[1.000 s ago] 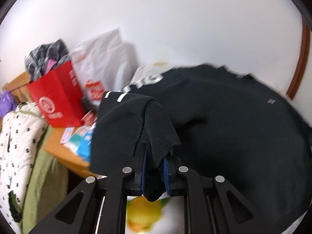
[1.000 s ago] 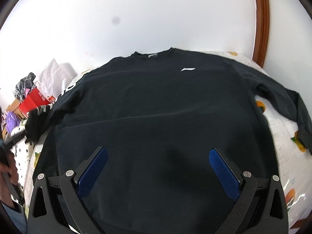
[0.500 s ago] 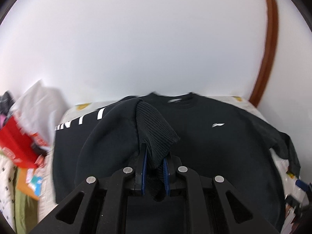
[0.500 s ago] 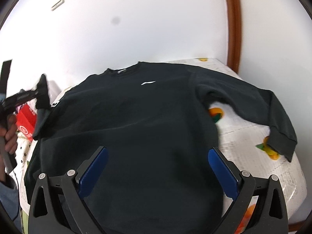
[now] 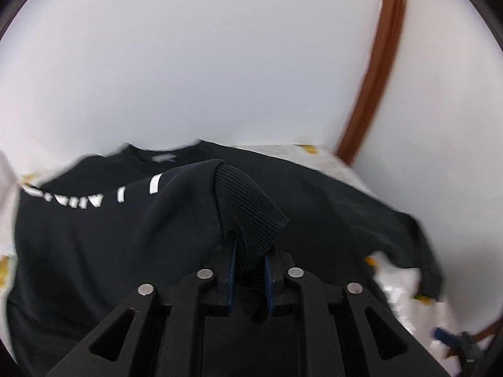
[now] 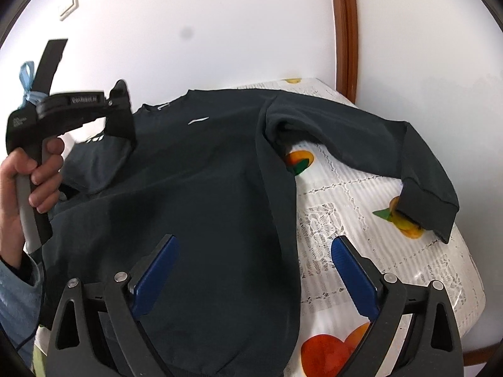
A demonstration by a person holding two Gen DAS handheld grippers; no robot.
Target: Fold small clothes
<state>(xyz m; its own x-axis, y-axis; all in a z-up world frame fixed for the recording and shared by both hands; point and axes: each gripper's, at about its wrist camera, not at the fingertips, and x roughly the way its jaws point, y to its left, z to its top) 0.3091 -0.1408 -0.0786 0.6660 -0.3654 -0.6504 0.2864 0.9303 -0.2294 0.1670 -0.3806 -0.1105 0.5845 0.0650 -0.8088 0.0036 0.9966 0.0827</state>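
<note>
A black long-sleeved sweatshirt (image 6: 201, 188) lies flat on the fruit-print tablecloth (image 6: 361, 220). Above its body, the left gripper (image 5: 250, 264) pinches a ribbed cuff (image 5: 251, 207), jaws easing open. The right gripper (image 6: 254, 270) hovers over the hem, wide, narrowing, empty. Sleeve fold in hand; next, likely lay the cuff down.

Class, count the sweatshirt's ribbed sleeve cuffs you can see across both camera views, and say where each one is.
2. One cuff is pinched in the left gripper, carried over the sweatshirt's body. The other cuff lies on the fruit-print tablecloth, at the outstretched sleeve's end.
</note>
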